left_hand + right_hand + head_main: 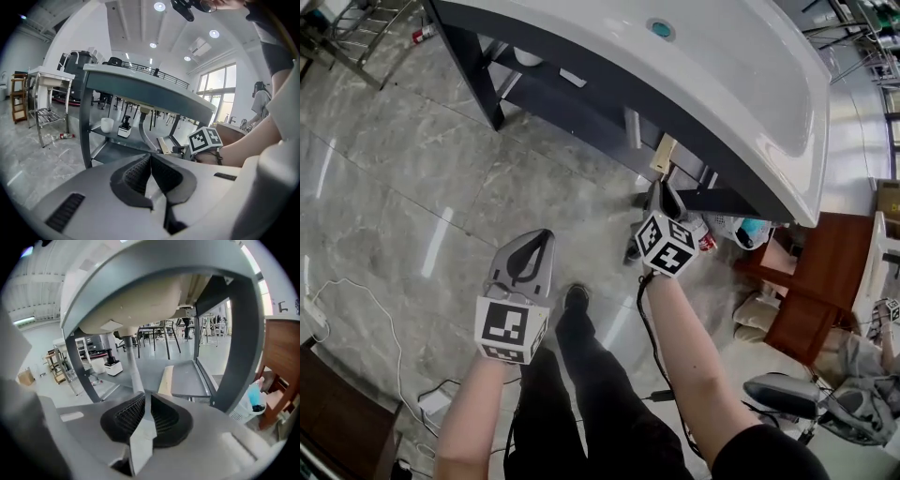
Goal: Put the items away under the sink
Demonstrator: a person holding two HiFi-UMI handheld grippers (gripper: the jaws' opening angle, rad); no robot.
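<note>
Head view looks steeply down on a glossy white sink (741, 84) with a round teal drain plug (661, 28), set on a dark grey metal frame (483, 89). The basin's rim hides most of the shelf (581, 108) below. The right gripper (664, 192) points in under that rim, its ribbed black pads pressed together on nothing. The left gripper (546, 238) hangs over the polished grey marble floor (412, 187), likewise closed and empty. In the left gripper view, a white cup (107, 124) and a boxy white pump bottle (124, 128) with a black top stand close together on the flat grey shelf. A pale flat board (164, 143) lies further along; its material is hard to make out.
</note>
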